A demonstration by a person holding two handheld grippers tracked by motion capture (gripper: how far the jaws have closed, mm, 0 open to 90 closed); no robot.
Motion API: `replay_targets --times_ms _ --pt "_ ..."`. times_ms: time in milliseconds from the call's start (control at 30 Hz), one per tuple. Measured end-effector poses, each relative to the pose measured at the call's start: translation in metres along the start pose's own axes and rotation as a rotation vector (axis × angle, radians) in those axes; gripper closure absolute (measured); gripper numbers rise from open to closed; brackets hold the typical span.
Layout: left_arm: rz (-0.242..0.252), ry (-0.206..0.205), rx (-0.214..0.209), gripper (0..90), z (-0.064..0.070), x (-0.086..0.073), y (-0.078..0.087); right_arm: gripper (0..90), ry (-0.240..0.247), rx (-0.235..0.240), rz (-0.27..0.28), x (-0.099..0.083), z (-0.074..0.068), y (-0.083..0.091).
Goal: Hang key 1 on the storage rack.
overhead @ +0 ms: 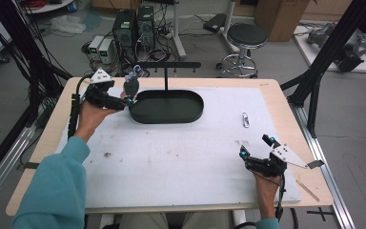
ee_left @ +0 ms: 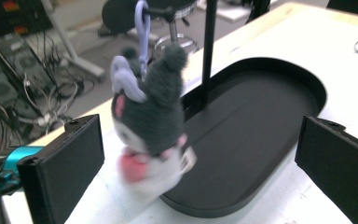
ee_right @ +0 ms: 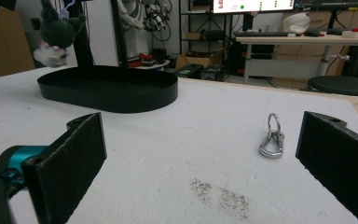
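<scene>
The grey plush toy hangs by its purple loop at the upper left, over the black tray's edge, between the released left gripper, while the right gripper is released too.

No legible text or labels

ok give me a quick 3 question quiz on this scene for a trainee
1. True or false: the left gripper is clamped shut on the plush keychain.
2. Which metal item lies on the white mat ahead of the right gripper?
A. carabiner clip
B. spoon
C. key
3. Fill in: the plush hangs by its purple ____ from the black stand's crossbar.

Key: 1 false, the jaws stand open either side of it; 2 A; 3 clip.
</scene>
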State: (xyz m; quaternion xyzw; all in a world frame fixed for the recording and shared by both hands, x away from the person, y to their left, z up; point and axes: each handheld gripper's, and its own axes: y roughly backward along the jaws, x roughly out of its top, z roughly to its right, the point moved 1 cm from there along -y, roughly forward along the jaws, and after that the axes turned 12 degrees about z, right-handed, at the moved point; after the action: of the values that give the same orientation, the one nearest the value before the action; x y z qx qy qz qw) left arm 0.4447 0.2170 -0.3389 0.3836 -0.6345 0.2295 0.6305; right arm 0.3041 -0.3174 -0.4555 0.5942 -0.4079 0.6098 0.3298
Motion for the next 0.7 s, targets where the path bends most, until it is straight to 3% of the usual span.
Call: replay_targets --times_ms 100,233,433,700 --pt "0.059 -0.018 0.005 1.7 0.005 -0.004 0.019 0.8 -0.002 -0.004 0.0 0.0 0.0 0.0" --pt "0.131 -0.013 -0.025 1.7 0.01 -0.01 0.044 0.8 -0.003 -0.008 0.005 0.0 0.001 0.0" --pt "0.24 -0.003 -0.047 1.7 0.024 -0.031 0.091 0.8 -0.005 -0.004 -0.002 0.0 0.0 0.0" --pt "0.317 0.037 -0.07 1.7 0.041 -0.067 0.119 0.8 -0.004 -0.008 -0.003 0.0 0.0 0.0"
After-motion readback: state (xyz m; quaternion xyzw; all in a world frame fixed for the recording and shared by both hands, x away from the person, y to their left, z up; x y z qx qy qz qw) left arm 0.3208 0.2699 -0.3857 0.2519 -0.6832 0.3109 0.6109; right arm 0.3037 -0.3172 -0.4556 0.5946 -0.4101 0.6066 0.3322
